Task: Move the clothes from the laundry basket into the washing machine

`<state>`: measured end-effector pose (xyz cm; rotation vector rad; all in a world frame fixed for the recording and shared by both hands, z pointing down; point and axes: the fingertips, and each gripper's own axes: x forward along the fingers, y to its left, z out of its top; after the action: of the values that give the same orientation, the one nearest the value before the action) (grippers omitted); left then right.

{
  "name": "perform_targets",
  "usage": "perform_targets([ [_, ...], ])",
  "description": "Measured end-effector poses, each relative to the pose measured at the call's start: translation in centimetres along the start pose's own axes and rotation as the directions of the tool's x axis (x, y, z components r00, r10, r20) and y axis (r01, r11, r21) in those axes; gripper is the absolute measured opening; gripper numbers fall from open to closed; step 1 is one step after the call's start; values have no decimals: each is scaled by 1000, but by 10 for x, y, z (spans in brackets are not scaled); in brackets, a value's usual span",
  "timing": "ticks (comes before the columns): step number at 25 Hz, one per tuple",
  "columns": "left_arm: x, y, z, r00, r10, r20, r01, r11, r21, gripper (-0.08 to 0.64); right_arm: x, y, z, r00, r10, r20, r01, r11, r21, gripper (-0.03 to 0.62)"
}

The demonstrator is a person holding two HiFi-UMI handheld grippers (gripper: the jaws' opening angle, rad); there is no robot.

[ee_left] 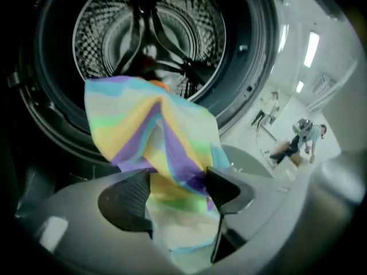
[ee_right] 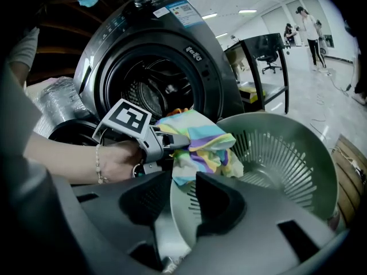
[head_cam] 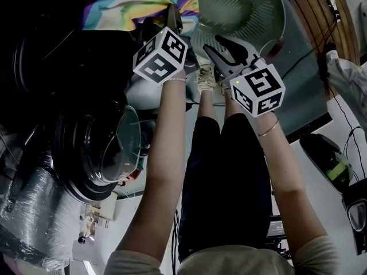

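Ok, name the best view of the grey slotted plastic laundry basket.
Right gripper view: the laundry basket fills its right half, slotted inside wall plain. Head view shows part of it at top; left gripper view barely a sliver.

Soft striped cloth (ee_left: 150, 136), shiny perforated metal drum (ee_left: 96, 28), matt plastic basket (ee_right: 287, 153)

Striped cloth (head_cam: 133, 7) cut off at top edge; basket (head_cam: 259, 16) likewise.

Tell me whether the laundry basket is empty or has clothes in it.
Empty, as far as shows: the basket's slotted wall and floor are bare. The striped cloth is clamped in the left tongs.
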<state>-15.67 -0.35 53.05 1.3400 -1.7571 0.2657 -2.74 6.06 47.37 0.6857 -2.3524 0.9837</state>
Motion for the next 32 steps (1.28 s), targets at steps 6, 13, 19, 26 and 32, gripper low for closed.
perform_targets([
  [6, 12, -2, 7, 999, -13, -53, 20, 992, 127, 69, 1, 1, 2, 1000, -8, 5, 8, 1000, 0, 124],
  [13, 4, 0, 98, 984, -39, 173, -7, 966, 259, 35, 1, 2, 3, 1000, -9, 15, 9, 1000, 10, 112],
  [19, 6, 23, 181, 921, -8, 389, -131, 935, 329, 26, 1, 1, 8, 1000, -9, 29, 9, 999, 31, 106],
  [26, -9, 27, 250, 833, 0, 553, -236, 905, 355, 26, 3, 0, 12, 1000, -2, 31, 1, 1000, 21, 104],
  [32, 13, 38, 234, 887, 48, 460, -185, 949, 257, 35, 4, 10, 11, 999, 11, 37, -11, 1000, -2, 92],
])
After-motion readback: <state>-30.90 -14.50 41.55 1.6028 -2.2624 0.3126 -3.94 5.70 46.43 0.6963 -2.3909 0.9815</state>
